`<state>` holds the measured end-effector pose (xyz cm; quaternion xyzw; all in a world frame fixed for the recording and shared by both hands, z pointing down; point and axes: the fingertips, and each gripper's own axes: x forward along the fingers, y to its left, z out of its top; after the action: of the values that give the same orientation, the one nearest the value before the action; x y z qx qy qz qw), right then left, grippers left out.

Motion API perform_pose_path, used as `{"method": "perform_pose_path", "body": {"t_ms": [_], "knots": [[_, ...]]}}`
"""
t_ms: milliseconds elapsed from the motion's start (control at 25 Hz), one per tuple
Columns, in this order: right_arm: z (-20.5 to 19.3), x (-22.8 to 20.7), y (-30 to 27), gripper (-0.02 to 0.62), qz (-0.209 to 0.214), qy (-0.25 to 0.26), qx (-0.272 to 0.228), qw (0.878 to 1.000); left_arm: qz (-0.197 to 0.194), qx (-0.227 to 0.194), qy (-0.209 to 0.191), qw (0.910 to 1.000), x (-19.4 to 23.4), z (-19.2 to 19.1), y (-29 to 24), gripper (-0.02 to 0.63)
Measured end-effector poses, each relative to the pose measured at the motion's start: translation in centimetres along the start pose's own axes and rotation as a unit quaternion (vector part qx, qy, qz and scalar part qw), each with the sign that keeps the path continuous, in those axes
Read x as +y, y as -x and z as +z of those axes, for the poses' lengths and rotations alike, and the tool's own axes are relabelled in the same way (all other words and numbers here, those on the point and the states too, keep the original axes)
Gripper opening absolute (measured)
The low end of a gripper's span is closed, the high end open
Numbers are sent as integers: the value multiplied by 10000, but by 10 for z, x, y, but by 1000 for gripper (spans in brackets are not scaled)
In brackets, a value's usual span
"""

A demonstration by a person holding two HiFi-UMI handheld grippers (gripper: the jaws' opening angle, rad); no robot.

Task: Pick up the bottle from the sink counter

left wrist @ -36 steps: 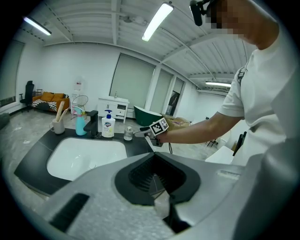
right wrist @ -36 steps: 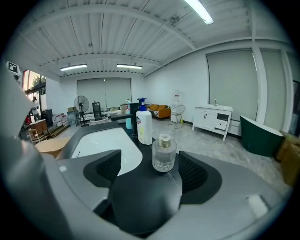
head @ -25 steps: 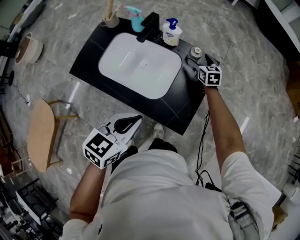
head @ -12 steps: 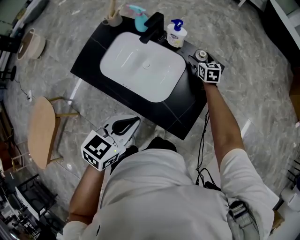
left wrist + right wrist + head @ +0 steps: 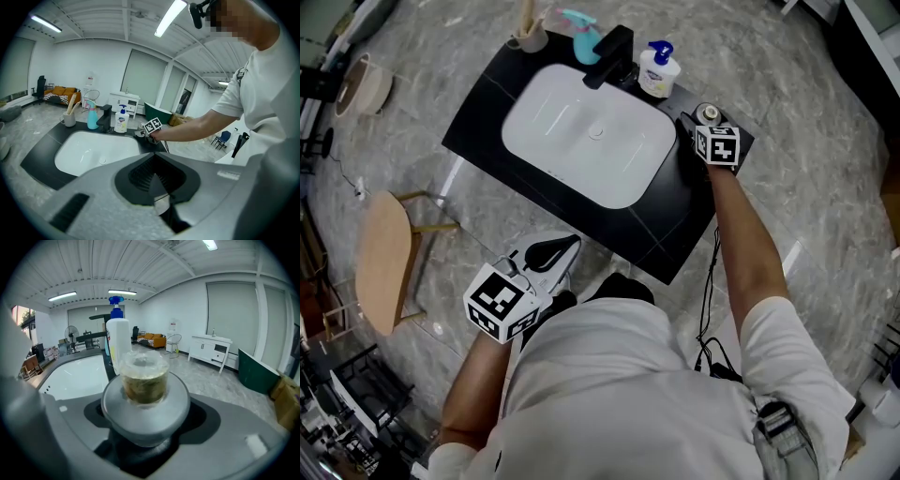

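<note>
Right gripper (image 5: 701,125) has crept to the bottle (image 5: 143,380) at the counter (image 5: 670,216)'s two o'clock, fingers wide, just closing round it (probably light, slick; grip midbody).

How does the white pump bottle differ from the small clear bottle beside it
The white pump bottle is tall and opaque with a blue pump; the small clear bottle is squat and see-through, with brownish contents. The pump bottle stands beside the faucet; the small one nearer the corner of the counter. Both stand upright.

Black sink counter (image 5: 666,230) holds cup (image 5: 530,39), sprayer (image 5: 586,42), soap pump (image 5: 658,73); bottle (image 5: 707,113) rightmost.
</note>
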<state>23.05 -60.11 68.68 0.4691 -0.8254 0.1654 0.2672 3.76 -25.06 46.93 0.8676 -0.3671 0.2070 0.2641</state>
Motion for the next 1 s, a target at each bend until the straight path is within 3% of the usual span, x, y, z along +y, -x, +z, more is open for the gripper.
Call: {"method": "perform_pose_path", "body": {"t_ms": [80, 1000], "knots": [[-1, 0, -1, 351, -36, 112, 51, 9999, 2, -4, 27, 10000, 1, -1, 0, 6], [16, 0, 23, 348, -147, 61, 79, 9998, -197, -115, -36, 9997, 18, 1, 18, 6]]}}
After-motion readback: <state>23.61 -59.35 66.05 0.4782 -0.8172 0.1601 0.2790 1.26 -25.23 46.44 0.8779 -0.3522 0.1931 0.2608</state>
